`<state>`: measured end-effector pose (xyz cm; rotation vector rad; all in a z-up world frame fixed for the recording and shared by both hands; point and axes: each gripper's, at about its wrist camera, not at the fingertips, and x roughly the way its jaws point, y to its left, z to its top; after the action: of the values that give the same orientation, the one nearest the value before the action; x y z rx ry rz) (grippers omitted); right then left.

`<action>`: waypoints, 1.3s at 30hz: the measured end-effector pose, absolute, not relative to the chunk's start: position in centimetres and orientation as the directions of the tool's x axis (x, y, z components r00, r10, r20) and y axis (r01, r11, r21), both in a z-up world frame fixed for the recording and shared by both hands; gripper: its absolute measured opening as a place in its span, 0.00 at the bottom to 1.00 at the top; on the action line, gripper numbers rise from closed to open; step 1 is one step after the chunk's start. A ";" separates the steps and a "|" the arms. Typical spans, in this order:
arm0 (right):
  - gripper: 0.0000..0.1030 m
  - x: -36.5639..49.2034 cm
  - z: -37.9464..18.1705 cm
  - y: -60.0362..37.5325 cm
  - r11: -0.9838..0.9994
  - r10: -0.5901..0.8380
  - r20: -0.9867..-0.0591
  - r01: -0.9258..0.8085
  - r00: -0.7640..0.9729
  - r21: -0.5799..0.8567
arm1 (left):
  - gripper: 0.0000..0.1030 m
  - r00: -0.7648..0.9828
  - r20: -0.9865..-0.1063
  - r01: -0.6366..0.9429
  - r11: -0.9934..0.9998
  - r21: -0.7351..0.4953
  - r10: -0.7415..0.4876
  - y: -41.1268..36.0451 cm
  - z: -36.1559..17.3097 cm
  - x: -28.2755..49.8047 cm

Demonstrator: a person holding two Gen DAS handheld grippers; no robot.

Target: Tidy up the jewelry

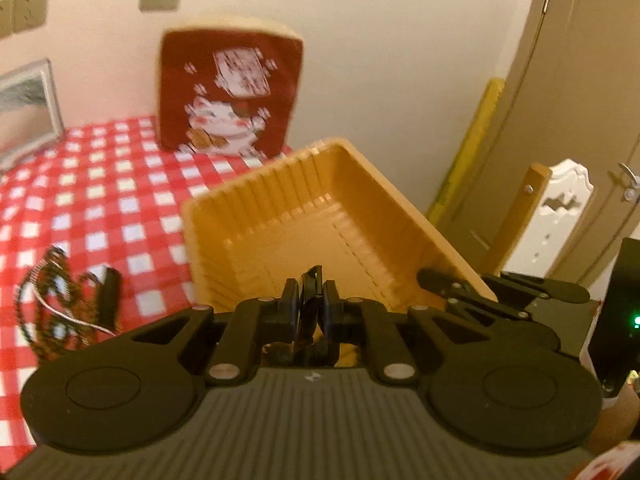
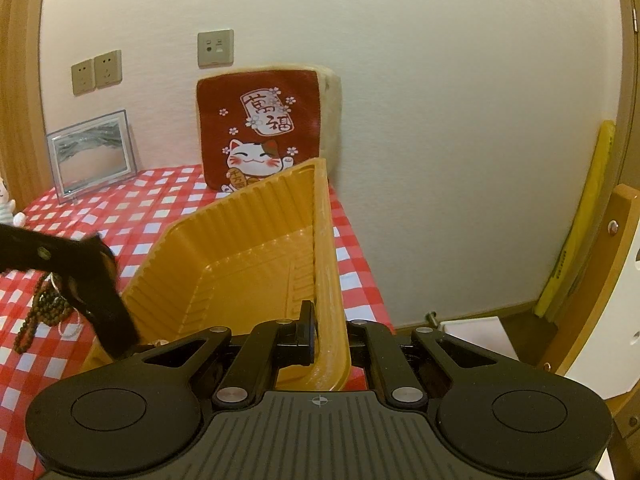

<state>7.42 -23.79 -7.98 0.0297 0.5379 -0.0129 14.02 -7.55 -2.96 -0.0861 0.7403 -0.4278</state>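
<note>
Jewelry [image 1: 52, 300] mostly lies left of the bare yellow tray [image 1: 280, 208], right gripper [image 2: 324, 344] pinching its rim, left gripper [image 1: 311, 308] clamping something dark.

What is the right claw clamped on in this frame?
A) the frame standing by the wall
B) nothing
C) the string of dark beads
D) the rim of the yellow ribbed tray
D: in the right wrist view the right claw is shut on the near side wall of the yellow ribbed tray, which tilts up off the red checked tablecloth; the dark beads lie apart to the left.
</note>
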 end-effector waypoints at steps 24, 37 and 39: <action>0.05 7.9 -8.4 -24.2 0.998 -0.003 -0.529 0.033 0.848 0.047 | 0.21 0.580 -0.688 0.319 0.899 -0.301 -0.436 -8.3 -4.9 15.7; 0.05 8.2 -8.7 -24.6 0.998 -0.010 -0.534 0.044 0.846 0.051 | 0.24 0.673 -0.710 0.112 0.978 -0.179 -0.207 -0.1 -5.4 13.0; 0.05 8.2 -8.7 -24.6 0.998 -0.015 -0.528 0.045 0.849 0.044 | 0.24 0.672 -0.722 0.077 0.985 -0.155 -0.166 0.9 -6.0 12.8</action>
<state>8.17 -24.59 -8.73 0.0559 0.5552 -0.0318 12.83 0.95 -5.96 -0.1148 0.8232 -0.1374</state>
